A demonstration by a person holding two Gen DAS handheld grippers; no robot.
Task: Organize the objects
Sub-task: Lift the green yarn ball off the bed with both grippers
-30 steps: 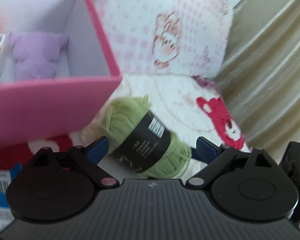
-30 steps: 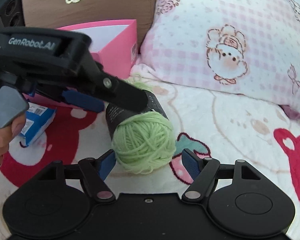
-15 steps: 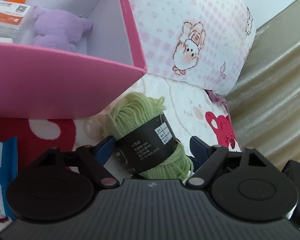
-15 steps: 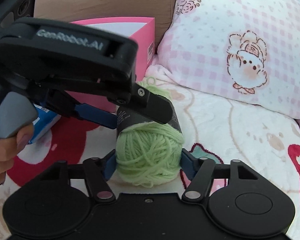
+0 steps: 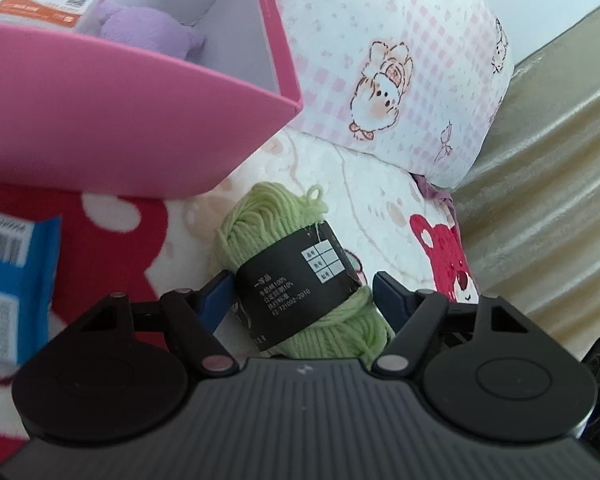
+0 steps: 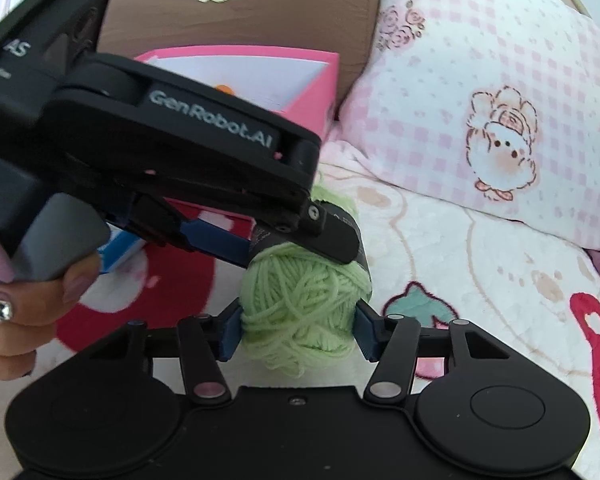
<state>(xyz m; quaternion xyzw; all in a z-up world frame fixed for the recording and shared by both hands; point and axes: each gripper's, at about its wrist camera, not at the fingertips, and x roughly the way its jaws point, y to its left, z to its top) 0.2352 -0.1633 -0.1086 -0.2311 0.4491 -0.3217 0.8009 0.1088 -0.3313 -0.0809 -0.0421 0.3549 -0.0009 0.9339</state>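
Green yarn skein (image 5: 300, 280), black paper band, loose loop at end.

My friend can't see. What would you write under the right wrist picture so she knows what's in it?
A ball of light green yarn sits on a cartoon-print blanket, squeezed between the blue jaws of the right gripper. The left gripper, held in a hand, clamps the yarn's black label end from the left. A pink box and checked pillow lie behind.

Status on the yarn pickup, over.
Right claw closed on the green yarn skein. Left claw closing around its label band. Pink box ahead, path clear.
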